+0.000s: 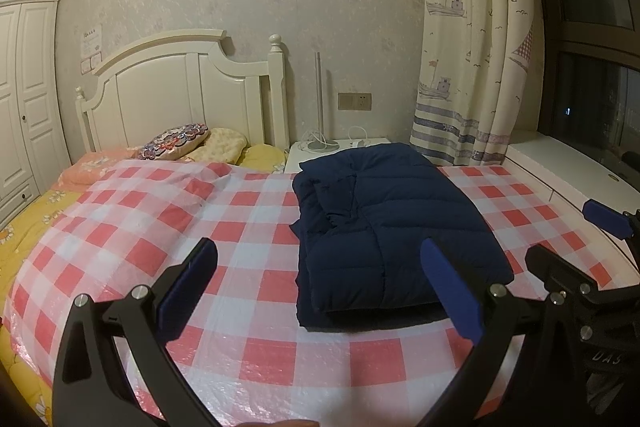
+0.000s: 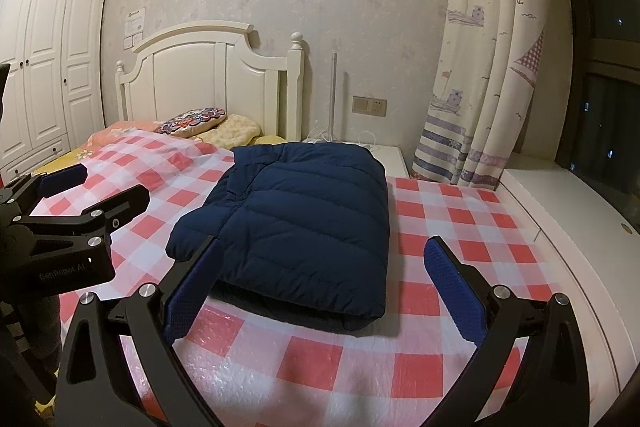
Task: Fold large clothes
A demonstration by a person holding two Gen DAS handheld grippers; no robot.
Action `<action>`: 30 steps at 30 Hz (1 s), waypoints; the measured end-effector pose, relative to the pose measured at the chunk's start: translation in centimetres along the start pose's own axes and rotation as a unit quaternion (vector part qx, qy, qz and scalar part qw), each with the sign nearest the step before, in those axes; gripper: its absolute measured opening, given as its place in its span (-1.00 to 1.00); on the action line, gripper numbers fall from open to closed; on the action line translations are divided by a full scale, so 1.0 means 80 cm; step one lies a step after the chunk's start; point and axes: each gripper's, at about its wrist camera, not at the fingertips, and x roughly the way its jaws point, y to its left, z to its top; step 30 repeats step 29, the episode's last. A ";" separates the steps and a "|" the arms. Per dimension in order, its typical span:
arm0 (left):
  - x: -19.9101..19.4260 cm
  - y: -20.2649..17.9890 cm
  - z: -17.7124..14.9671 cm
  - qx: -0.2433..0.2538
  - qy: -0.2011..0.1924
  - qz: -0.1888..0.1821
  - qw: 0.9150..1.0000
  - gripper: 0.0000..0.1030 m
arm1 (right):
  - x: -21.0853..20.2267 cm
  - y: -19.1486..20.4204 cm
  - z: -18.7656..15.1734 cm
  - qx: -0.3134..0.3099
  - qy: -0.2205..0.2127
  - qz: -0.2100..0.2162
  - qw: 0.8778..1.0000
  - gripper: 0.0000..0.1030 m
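A navy quilted down jacket (image 1: 384, 223) lies folded into a rectangle on the red-and-white checked cloth (image 1: 224, 211) over the bed. It also shows in the right wrist view (image 2: 304, 219). My left gripper (image 1: 320, 283) is open and empty, held above the cloth in front of the jacket's near left corner. My right gripper (image 2: 324, 283) is open and empty, above the jacket's near edge. The right gripper shows at the right edge of the left wrist view (image 1: 576, 235); the left gripper shows at the left edge of the right wrist view (image 2: 96, 187).
Pillows (image 1: 188, 143) lie at the white headboard (image 1: 180, 87). A white nightstand (image 1: 332, 151) with a lamp base and cables stands beyond the jacket. A curtain (image 1: 476, 47), a white window ledge (image 2: 560, 211) on the right and a wardrobe (image 2: 44, 67) on the left bound the bed.
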 end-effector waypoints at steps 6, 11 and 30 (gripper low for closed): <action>-0.001 0.001 -0.003 0.002 -0.003 0.003 1.000 0.96 | 0.001 0.000 -0.001 -0.001 0.001 0.001 1.000 0.91; -0.003 0.000 -0.003 0.006 -0.003 0.004 1.000 0.96 | 0.001 -0.002 -0.003 -0.001 0.002 0.002 1.000 0.91; 0.066 0.054 -0.014 0.030 0.056 0.011 0.998 0.96 | 0.041 -0.048 -0.018 0.000 0.031 -0.003 1.000 0.91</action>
